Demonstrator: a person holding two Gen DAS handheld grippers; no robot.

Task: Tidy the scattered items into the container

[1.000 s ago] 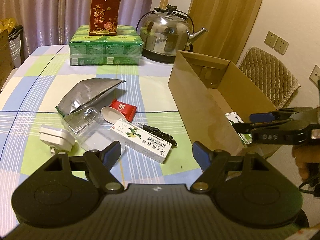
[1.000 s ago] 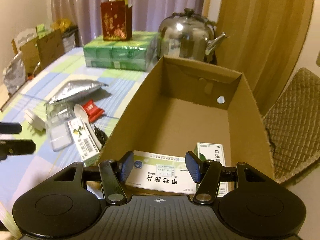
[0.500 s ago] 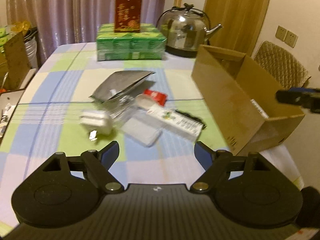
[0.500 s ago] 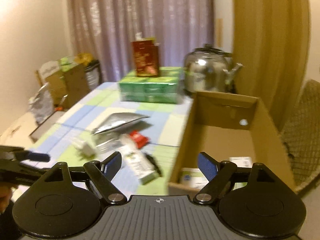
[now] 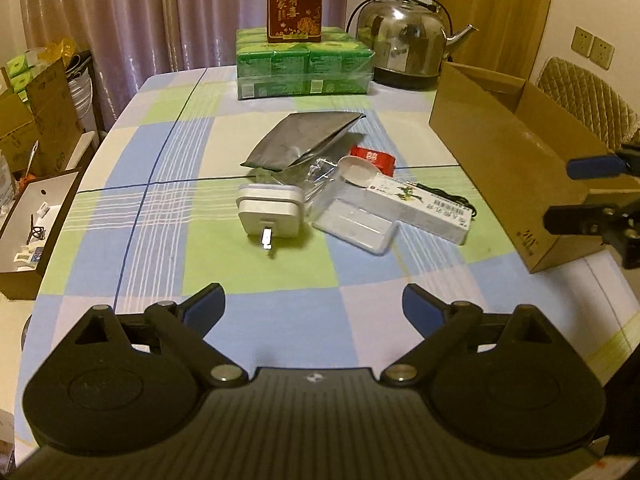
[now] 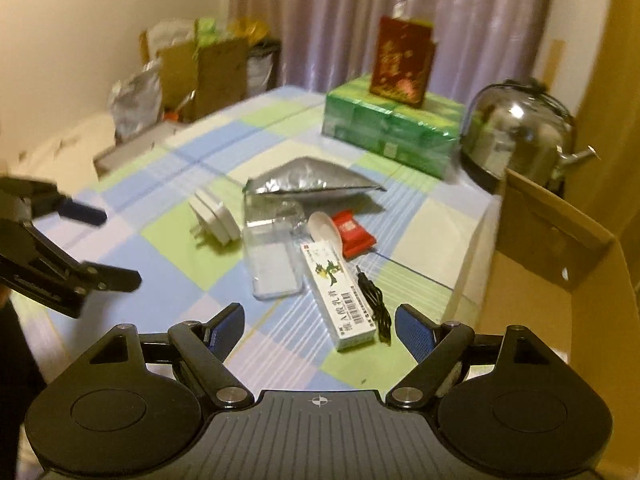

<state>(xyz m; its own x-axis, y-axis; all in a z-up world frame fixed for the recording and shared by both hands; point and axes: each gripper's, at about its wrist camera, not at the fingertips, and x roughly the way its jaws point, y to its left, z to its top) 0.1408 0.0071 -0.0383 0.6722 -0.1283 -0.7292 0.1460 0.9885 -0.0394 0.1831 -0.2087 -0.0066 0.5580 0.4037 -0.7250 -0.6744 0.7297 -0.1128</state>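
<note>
Scattered items lie mid-table: a white plug adapter (image 5: 269,211), a clear plastic case (image 5: 354,222), a white medicine box (image 5: 420,208), a black cable (image 6: 374,300), a white spoon (image 5: 356,171), a red packet (image 5: 374,157) and a silver foil pouch (image 5: 304,140). The open cardboard box (image 5: 516,168) stands at the table's right edge. My left gripper (image 5: 314,308) is open and empty above the table's near edge. My right gripper (image 6: 318,330) is open and empty, just short of the medicine box (image 6: 338,290) and left of the cardboard box (image 6: 560,288).
A green multipack (image 5: 304,64) with a red gift box (image 5: 295,2) on it and a steel kettle (image 5: 404,36) stand at the table's far end. Cardboard boxes (image 5: 36,128) sit on the floor to the left. A padded chair (image 5: 592,100) is behind the box.
Both grippers pulled back from the table. The right gripper left the inside of the cardboard box and swung left over the scattered items, opening wider. The left gripper stayed open.
</note>
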